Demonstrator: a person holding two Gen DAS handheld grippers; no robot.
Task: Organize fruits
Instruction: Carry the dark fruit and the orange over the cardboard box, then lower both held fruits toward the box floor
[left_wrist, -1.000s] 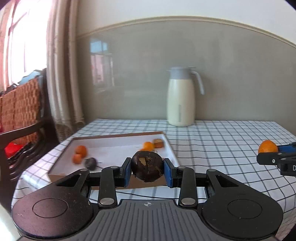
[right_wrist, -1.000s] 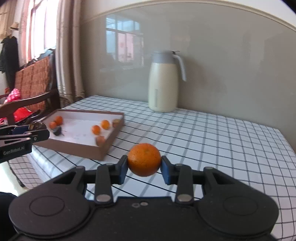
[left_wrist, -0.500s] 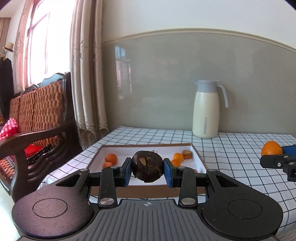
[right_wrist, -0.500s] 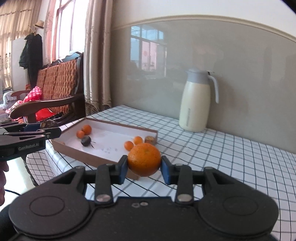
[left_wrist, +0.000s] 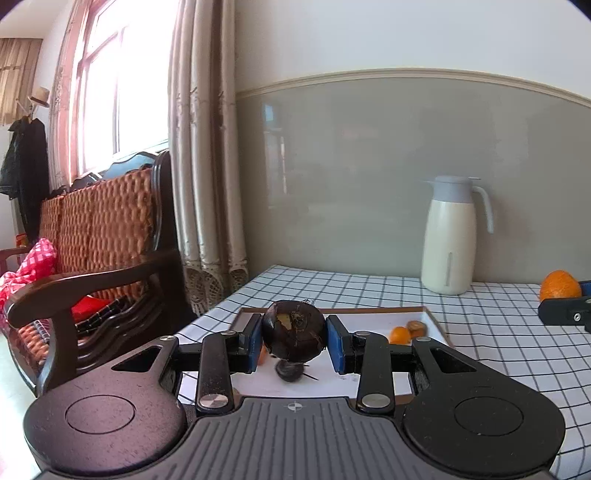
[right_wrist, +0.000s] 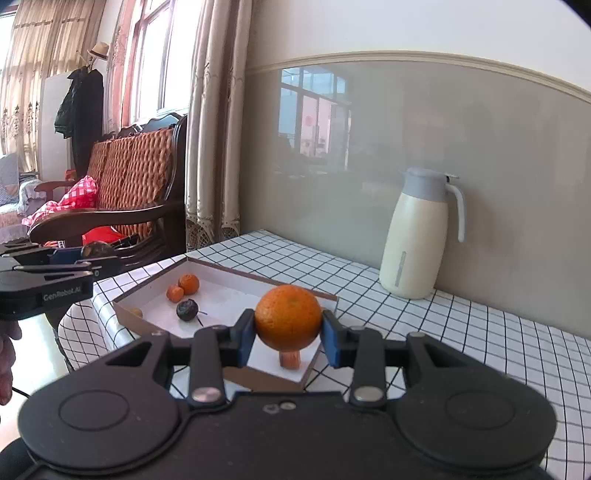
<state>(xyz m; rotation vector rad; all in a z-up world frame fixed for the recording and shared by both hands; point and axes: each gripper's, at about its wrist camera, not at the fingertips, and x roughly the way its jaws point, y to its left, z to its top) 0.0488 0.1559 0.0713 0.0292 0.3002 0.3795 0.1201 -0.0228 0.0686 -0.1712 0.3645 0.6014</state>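
Both views swung left, fruit (left_wrist: 294, 335) clamped.

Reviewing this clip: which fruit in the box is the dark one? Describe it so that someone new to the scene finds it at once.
Start at the checked table and find the shallow white box at its corner nearest the curtain. The dark fruit lies on the box floor, beside two small oranges. It alone is nearly black and wrinkled, with a thin stem sticking out.

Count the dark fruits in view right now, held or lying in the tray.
2. One dark round fruit is clamped in the left tongs; a smaller dark fruit lies in the tray near two small oranges. Others may be hidden behind the tongs.
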